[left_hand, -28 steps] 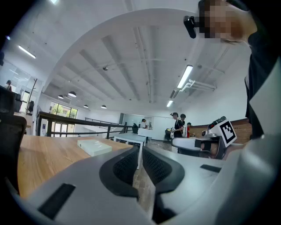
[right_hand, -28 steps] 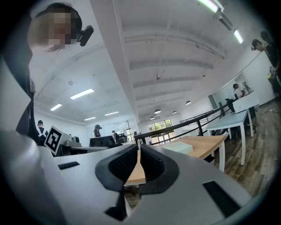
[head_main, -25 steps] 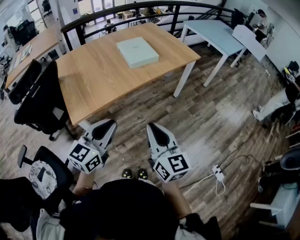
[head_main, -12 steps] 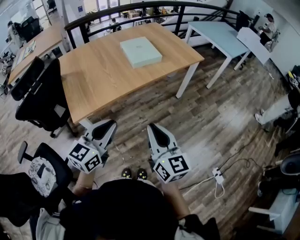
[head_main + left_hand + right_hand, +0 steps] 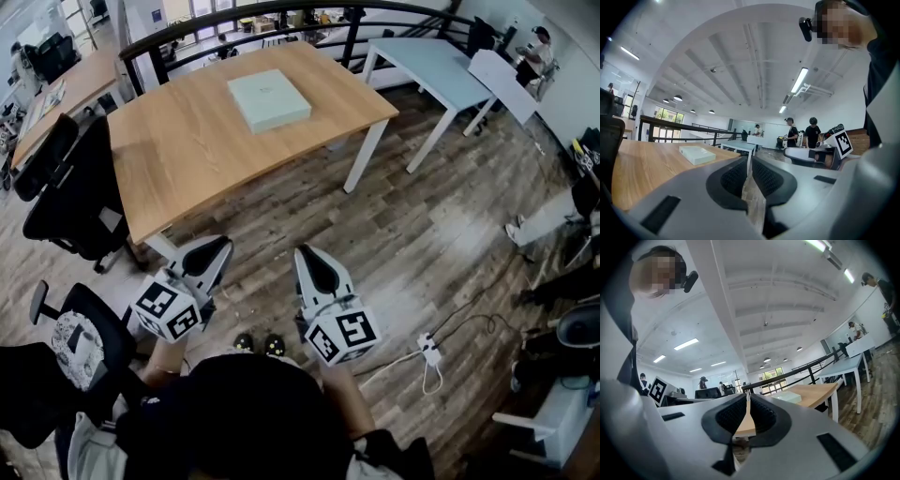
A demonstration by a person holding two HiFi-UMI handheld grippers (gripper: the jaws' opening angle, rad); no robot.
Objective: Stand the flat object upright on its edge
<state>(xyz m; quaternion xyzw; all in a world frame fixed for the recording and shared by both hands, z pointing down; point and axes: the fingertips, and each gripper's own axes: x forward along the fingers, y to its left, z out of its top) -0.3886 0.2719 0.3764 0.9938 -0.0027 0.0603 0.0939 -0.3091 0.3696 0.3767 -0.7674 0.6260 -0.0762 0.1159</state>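
A flat pale green box [image 5: 268, 99] lies on its broad face on the wooden table [image 5: 187, 150], toward the far side. Both grippers hang low in front of the person, over the floor and well short of the table. The left gripper [image 5: 220, 246] is shut with nothing between its jaws, and so is the right gripper [image 5: 302, 253]. In the left gripper view the box [image 5: 697, 154] lies beyond the closed left gripper [image 5: 749, 161]. The right gripper view shows the box [image 5: 790, 397] past the closed right gripper [image 5: 748, 397].
Black office chairs [image 5: 70, 202] stand along the table's left side. A light blue table [image 5: 431, 66] is at the far right, and a dark railing [image 5: 234, 23] runs behind both tables. A power strip with cable [image 5: 429, 352] lies on the wood floor. People [image 5: 792, 133] stand in the distance.
The head view has shifted slightly, so the table and box sit a little further left in it. Both grippers stay shut and in the same place before the person.
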